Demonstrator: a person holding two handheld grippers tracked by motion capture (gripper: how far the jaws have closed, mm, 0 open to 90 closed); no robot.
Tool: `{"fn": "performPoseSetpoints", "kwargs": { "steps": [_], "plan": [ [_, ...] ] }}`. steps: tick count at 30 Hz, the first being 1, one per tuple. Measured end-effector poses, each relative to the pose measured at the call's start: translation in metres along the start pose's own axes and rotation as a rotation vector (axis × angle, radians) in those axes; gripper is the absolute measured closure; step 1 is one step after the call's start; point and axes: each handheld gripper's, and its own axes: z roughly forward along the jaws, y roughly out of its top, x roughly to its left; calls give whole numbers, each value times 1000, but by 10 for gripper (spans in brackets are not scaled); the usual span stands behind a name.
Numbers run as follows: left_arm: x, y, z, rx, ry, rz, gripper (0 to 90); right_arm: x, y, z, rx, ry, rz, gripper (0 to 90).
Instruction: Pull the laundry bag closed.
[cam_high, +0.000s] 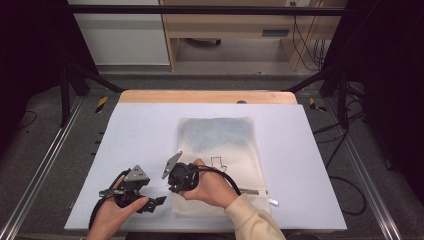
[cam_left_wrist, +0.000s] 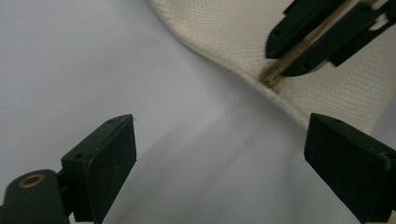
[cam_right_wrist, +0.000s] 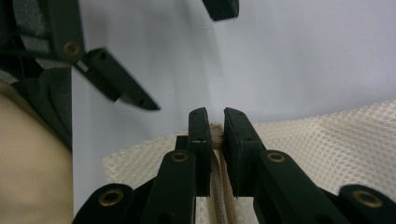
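A cream mesh bag (cam_high: 220, 145) lies flat on the pale table mat (cam_high: 145, 125). A zipper (cam_high: 252, 190) runs along its near edge. My right gripper (cam_high: 173, 189) is at the bag's near left corner. In the right gripper view its jaws (cam_right_wrist: 215, 126) are shut on the end of the zipper strip (cam_right_wrist: 217, 186) at the edge of the mesh (cam_right_wrist: 327, 140). My left gripper (cam_high: 154, 203) hovers just left of that corner, open, with nothing between its pads (cam_left_wrist: 219, 154). The left gripper view shows the bag's corner (cam_left_wrist: 224, 32) and the right gripper (cam_left_wrist: 279, 63) pinching the zipper end.
A small white tab (cam_high: 273, 201) sticks out at the bag's near right corner. A black outline is drawn on the bag (cam_high: 218, 164). The mat's near edge runs just below both hands. A wooden strip (cam_high: 207, 96) borders the far side.
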Motion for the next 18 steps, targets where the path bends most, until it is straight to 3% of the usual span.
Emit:
{"fn": "performPoseSetpoints", "kwargs": {
  "steps": [9, 13, 18],
  "plan": [
    [-8, 3, 11, -12, -36, -15, 103, -1, 0, 0, -12, -5, 24, 818],
    [-8, 4, 14, -32, -85, -40, 129, -2, -1, -1, -19, 2, 30, 818],
    [-9, 3, 21, -37, -112, -54, 181, -4, -2, -3, -36, 12, 39, 818]
  ]
}}
